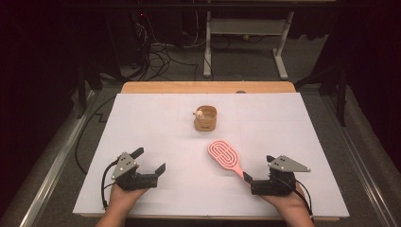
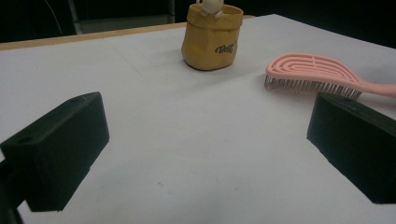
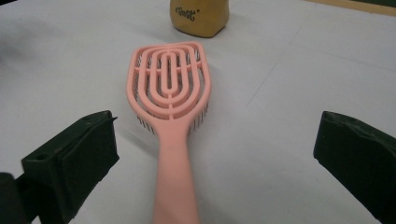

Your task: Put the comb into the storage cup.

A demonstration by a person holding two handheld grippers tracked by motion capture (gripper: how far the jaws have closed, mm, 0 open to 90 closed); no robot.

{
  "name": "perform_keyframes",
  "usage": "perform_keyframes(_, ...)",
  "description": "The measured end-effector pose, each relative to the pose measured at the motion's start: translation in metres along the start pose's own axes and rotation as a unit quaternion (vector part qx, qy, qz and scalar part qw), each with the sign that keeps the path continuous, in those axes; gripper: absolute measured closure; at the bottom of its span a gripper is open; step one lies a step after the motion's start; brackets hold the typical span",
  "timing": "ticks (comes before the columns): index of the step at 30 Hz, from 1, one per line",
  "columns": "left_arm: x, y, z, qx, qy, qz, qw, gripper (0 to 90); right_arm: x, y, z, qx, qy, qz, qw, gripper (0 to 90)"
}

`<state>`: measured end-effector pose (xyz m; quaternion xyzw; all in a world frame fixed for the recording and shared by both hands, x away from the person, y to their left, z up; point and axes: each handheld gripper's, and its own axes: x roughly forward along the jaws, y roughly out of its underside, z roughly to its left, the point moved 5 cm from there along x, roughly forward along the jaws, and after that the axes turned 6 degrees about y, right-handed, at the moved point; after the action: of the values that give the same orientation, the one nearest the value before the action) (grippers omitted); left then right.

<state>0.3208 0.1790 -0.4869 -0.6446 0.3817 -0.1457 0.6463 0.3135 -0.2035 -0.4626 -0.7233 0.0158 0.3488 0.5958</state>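
Hairbrush (image 1: pixel 226 156) lies bristles down near the table's right, handle pointing at the right gripper (image 1: pixel 257 173), whose wide jaws straddle it, likely lined up for a grab. Left gripper (image 1: pixel 150 160) rests wide, empty, well apart. Pouch (image 1: pixel 205 118) stands farther off.

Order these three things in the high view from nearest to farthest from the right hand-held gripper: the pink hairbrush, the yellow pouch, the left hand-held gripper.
From the right hand-held gripper:
1. Pink hairbrush: its handle end reaches between the open jaws.
2. Yellow pouch: farther up the table, near the middle.
3. Left hand-held gripper: across the table, at the near left.
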Motion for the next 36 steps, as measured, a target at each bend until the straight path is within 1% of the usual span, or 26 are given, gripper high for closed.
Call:
perform_keyframes(1,0.0,0.0,-0.001,0.003,0.001,-0.002,1.0,0.0,0.001,-0.003,0.001,-0.003,-0.002,0.001,1.0,0.1)
perform_keyframes(3,0.0,-0.001,-0.001,0.002,0.005,-0.002,1.0,0.0,0.004,-0.01,0.004,-0.012,-0.004,0.007,0.9999,0.1)
perform_keyframes(7,0.001,-0.001,0.001,-0.01,0.011,-0.003,0.9999,0.0,0.015,-0.02,0.01,-0.023,-0.011,0.026,0.9993,0.1)
perform_keyframes(10,0.001,-0.001,0.0,-0.012,0.014,-0.005,0.9998,0.0,0.026,-0.027,0.016,-0.036,-0.013,0.043,0.9984,0.1)
perform_keyframes(12,0.001,-0.002,0.0,-0.012,0.016,-0.007,0.9998,0.0,0.031,-0.031,0.019,-0.038,-0.016,0.05,0.9979,0.1)
perform_keyframes(17,0.001,-0.002,-0.001,-0.013,0.019,-0.008,0.9997,0.0,0.046,-0.039,0.025,-0.056,-0.015,0.072,0.9957,0.1)
perform_keyframes(19,0.001,-0.002,-0.001,-0.013,0.019,-0.007,0.9997,0.0,0.051,-0.041,0.028,-0.062,-0.012,0.081,0.9947,0.1)
perform_keyframes(22,0.002,-0.002,-0.001,-0.013,0.02,-0.007,0.9997,0.0,0.056,-0.045,0.031,-0.069,-0.013,0.087,0.9937,0.1)
perform_keyframes(28,0.001,-0.002,0.0,-0.012,0.021,-0.007,0.9997,0.0,0.069,-0.048,0.039,-0.072,-0.014,0.102,0.992,0.1)
perform_keyframes(31,0.002,-0.002,0.0,-0.015,0.021,-0.007,0.9997,0.0,0.076,-0.047,0.04,-0.074,-0.013,0.115,0.9905,0.1)
perform_keyframes(32,0.002,-0.002,0.0,-0.015,0.021,-0.007,0.9997,0.0,0.076,-0.047,0.04,-0.074,-0.013,0.115,0.9905,0.1)
perform_keyframes(36,0.001,-0.002,-0.001,-0.013,0.021,-0.008,0.9997,0.0,0.089,-0.046,0.039,-0.076,-0.011,0.14,0.9872,0.1)
